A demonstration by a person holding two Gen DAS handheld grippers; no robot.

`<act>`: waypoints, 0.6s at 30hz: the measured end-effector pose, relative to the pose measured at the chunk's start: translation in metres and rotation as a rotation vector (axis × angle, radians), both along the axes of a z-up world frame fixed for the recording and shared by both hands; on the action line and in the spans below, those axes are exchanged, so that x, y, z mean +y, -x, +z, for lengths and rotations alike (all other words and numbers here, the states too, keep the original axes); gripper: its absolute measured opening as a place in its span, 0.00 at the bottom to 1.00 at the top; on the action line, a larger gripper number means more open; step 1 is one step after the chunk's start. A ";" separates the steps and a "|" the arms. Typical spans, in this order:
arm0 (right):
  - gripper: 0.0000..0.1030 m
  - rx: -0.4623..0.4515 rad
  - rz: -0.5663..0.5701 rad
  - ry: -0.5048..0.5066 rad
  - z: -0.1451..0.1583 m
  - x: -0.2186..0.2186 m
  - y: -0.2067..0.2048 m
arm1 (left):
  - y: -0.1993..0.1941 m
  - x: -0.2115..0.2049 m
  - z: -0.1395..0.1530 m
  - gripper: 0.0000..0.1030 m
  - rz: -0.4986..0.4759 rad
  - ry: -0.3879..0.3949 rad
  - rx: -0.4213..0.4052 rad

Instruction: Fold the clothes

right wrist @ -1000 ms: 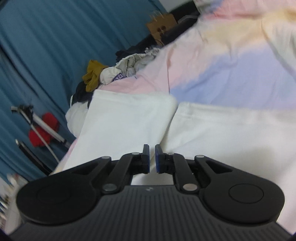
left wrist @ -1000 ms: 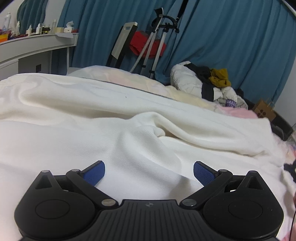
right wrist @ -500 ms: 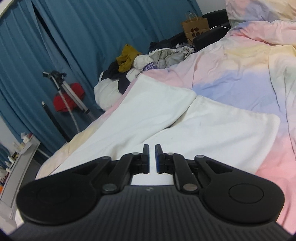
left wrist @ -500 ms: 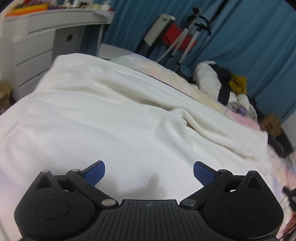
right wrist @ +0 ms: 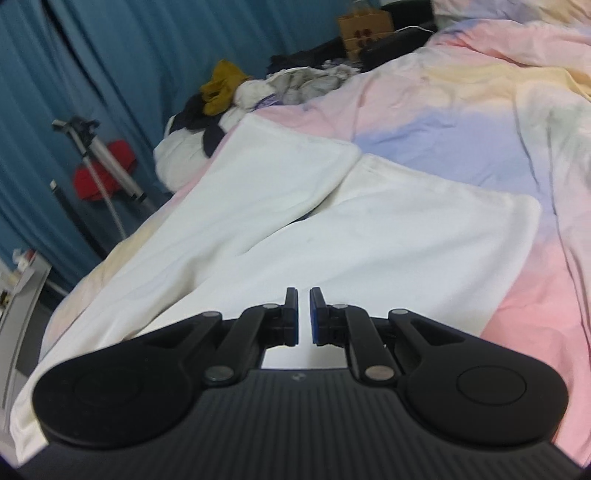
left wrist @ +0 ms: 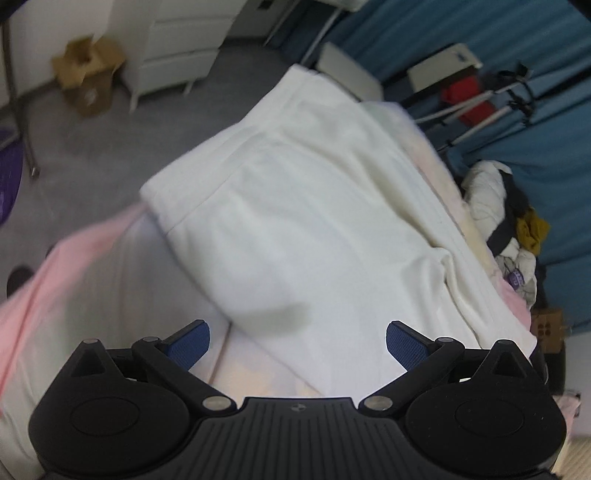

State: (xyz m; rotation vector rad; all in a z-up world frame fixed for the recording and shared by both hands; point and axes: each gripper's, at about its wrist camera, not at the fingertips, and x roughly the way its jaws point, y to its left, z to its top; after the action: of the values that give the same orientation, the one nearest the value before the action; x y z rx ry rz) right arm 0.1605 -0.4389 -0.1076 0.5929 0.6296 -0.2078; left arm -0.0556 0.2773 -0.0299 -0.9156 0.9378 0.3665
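White trousers (right wrist: pixel 295 221) lie spread on a pastel bed cover (right wrist: pixel 461 122), both legs reaching away from me side by side. Over their near end my right gripper (right wrist: pixel 303 317) hovers, shut with nothing between its blue pads. In the left wrist view the same white trousers (left wrist: pixel 303 206) run toward the bed's far end, their waist part near the bed edge. My left gripper (left wrist: pixel 297 341) is open above the cloth's near edge, holding nothing. That view is blurred by motion.
A heap of clothes (right wrist: pixel 229 96) sits at the far bed corner by blue curtains (right wrist: pixel 129 48). A tripod (right wrist: pixel 99 162) and a red item stand there. A paper bag (right wrist: pixel 365 26) is beyond the bed. A cardboard box (left wrist: pixel 86 75) and white drawers (left wrist: pixel 177 40) stand on the grey floor.
The left gripper rose, rolled and swung sideways, so the floor and bed edge now show. The right gripper lifted and levelled a little; both trouser legs now show. Neither jaw moved.
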 end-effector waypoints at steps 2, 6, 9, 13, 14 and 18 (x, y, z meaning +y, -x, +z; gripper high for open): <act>0.10 0.001 -0.035 -0.016 -0.002 -0.006 0.003 | 0.000 0.005 -0.011 1.00 0.019 0.035 0.016; 0.11 -0.007 -0.158 -0.064 -0.006 -0.028 0.013 | -0.006 0.012 -0.039 0.98 0.095 0.110 0.033; 0.12 -0.005 -0.279 -0.037 -0.005 -0.045 0.025 | -0.002 0.024 -0.060 0.95 0.165 0.180 0.031; 0.14 -0.018 -0.428 0.061 -0.001 -0.068 0.044 | 0.004 0.029 -0.065 0.95 0.225 0.200 -0.049; 0.16 -0.016 -0.456 0.057 -0.003 -0.074 0.048 | 0.007 0.029 -0.065 0.95 0.236 0.201 -0.078; 0.43 0.020 -0.532 -0.094 -0.025 -0.099 0.057 | 0.013 0.028 -0.064 0.94 0.262 0.231 -0.177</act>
State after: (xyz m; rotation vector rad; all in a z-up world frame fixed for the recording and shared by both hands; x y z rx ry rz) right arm 0.1037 -0.5375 -0.1330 0.8433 0.4925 -0.6853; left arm -0.0687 0.3049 -0.0942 -1.2677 0.7080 0.3968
